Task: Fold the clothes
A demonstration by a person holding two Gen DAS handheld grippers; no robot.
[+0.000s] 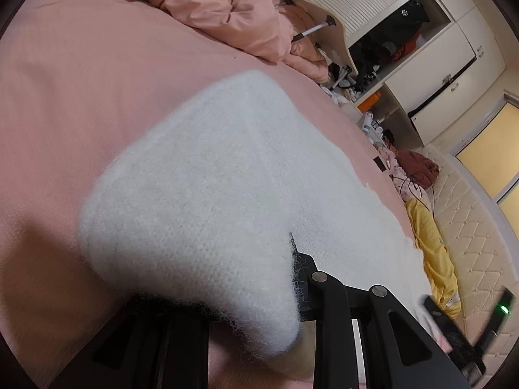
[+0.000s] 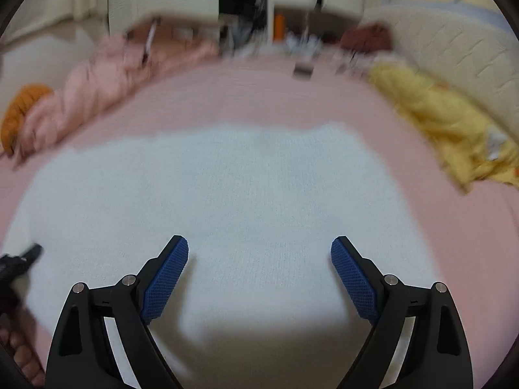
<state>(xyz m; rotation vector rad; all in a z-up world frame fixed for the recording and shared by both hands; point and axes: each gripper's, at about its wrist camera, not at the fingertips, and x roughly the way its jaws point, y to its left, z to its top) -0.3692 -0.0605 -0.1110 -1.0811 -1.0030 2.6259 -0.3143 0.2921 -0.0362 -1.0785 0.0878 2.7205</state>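
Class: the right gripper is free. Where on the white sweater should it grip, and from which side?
Probably the near edge of the white sweater, approached from the near side with the open right gripper. The sweater lies flat on the pink bed; only an edge offers a pinchable lip.

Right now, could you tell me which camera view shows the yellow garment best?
The right wrist view: the yellow garment lies crumpled, broadly visible beside the headboard, though blurred. The left wrist view shows only a narrow strip at the bed's edge.

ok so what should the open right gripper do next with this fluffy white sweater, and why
Probably lower the right gripper onto the fluffy white knitted sweater and pinch it: its jaws stand wide with nothing between them, while the left gripper already holds a lifted fold.
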